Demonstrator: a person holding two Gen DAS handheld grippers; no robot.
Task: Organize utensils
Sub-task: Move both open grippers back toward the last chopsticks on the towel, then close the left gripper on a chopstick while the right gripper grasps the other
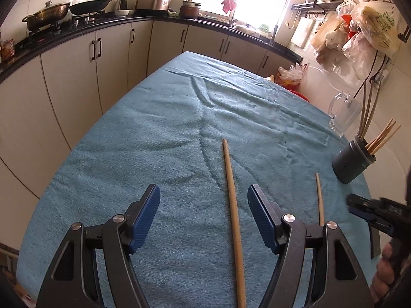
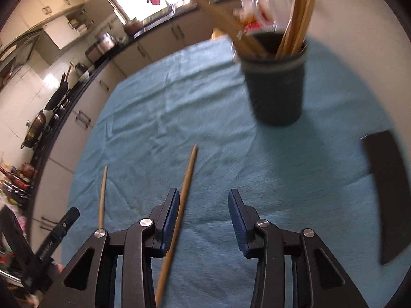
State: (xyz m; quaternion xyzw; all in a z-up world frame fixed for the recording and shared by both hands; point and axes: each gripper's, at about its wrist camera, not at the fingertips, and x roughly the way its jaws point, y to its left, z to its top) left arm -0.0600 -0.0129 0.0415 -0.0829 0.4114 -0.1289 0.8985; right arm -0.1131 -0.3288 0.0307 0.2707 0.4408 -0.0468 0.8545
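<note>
Two wooden chopsticks lie on the blue cloth. In the left wrist view one chopstick [image 1: 233, 218] runs between the open jaws of my left gripper [image 1: 204, 214], nearer the right finger; the second chopstick [image 1: 319, 200] lies to its right. A dark utensil holder [image 1: 352, 161] with several chopsticks stands at the right. In the right wrist view my right gripper [image 2: 204, 218] is open above the cloth; a chopstick [image 2: 179, 205] lies just inside its left finger, the other chopstick [image 2: 102, 195] further left. The holder [image 2: 276, 84] stands ahead, blurred.
A clear glass mug [image 1: 343, 114] stands behind the holder. A dark flat object [image 2: 388, 195] lies on the cloth at the right. The table [image 1: 154, 118] has kitchen cabinets [image 1: 77, 77] to its left and a wall with hanging bags [image 1: 359, 30] to its right.
</note>
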